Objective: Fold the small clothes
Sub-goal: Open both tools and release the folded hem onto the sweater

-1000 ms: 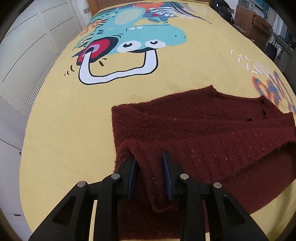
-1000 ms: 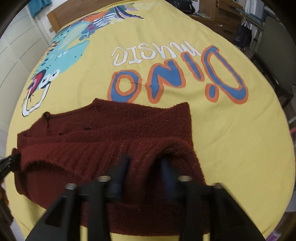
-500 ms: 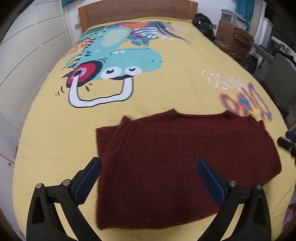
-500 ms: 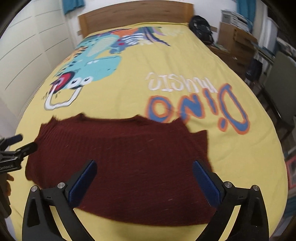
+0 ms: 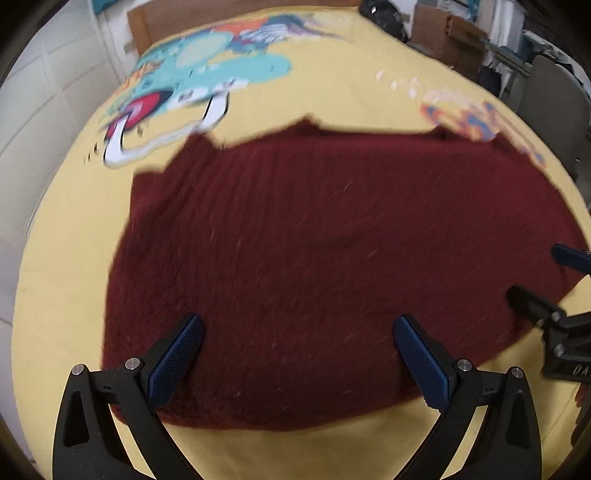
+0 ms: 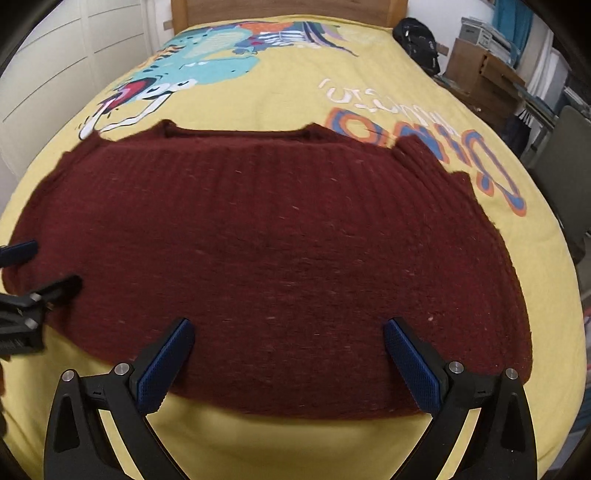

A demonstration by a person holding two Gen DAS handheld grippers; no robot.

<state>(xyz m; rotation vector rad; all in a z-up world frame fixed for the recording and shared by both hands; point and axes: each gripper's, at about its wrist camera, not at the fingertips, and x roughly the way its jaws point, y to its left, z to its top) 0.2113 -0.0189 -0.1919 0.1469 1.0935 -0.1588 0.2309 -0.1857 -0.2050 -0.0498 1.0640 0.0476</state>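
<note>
Two grippers hover over one dark red knitted sweater that lies spread flat on a yellow bedspread printed with a cartoon dinosaur and the words "Dino Music". Starting at the left, the left gripper has its fingers spread wide apart, the blue-padded fingertips standing over the near part of the sweater with nothing pinched between them; the picture is blurred, so whether the pads brush the wool cannot be told. In the right wrist view the same gripper pokes in from the left border, its two tips parted over the sweater's left edge. Across the middle, the garment covers a broad stretch of the bed, its near hem lying just ahead of both grippers and its far edge, with a ribbed neckline, reaching toward the dinosaur print and the orange-and-blue lettering. Further right, the right gripper is likewise opened wide and holds nothing, its blue pads straddling the sweater's near hem; in the left wrist view it enters at the right border above the sweater's right end. Beyond the bed stand a wooden headboard, a black bag and cardboard boxes on the right.
</note>
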